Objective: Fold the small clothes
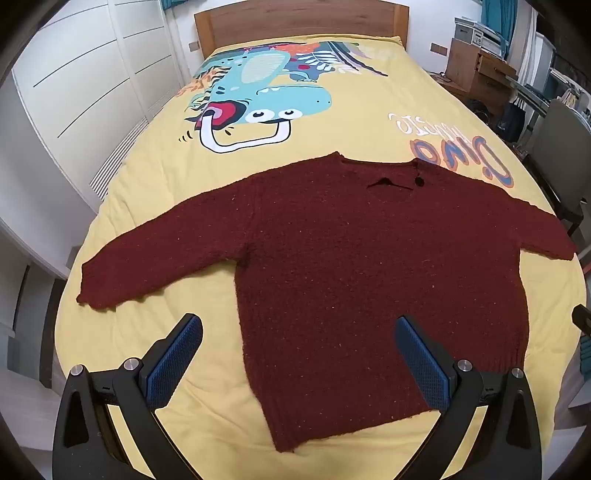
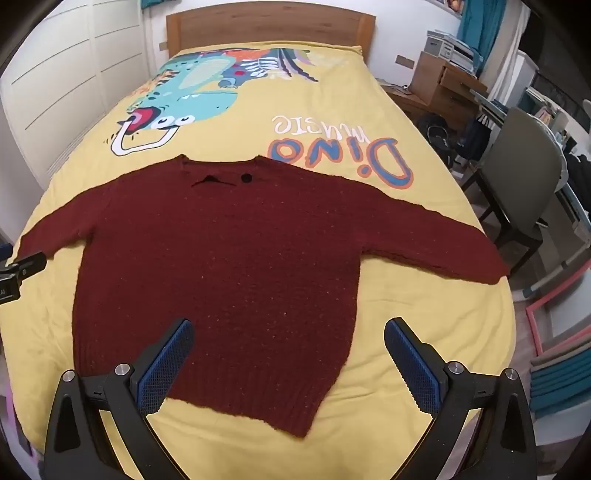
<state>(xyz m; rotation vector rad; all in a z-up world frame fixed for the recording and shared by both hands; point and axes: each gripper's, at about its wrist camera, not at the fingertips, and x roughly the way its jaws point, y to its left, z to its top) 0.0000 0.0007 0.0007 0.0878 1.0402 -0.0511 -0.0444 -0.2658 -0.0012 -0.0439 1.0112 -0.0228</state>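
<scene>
A small dark red knitted sweater (image 1: 351,258) lies flat and spread on the yellow bedspread, both sleeves out to the sides, neck away from me; it also shows in the right wrist view (image 2: 229,266). My left gripper (image 1: 297,332) is open and empty, hovering above the sweater's lower left hem. My right gripper (image 2: 288,334) is open and empty above the lower right hem. The left gripper's tip (image 2: 22,271) shows at the left edge of the right wrist view, and the right gripper's tip (image 1: 581,317) at the right edge of the left wrist view.
The yellow bedspread (image 1: 369,122) has a dinosaur print and a wooden headboard (image 1: 299,18) at the far end. White wardrobes (image 1: 85,85) stand on the left. A desk, a chair (image 2: 524,177) and clutter stand on the right of the bed.
</scene>
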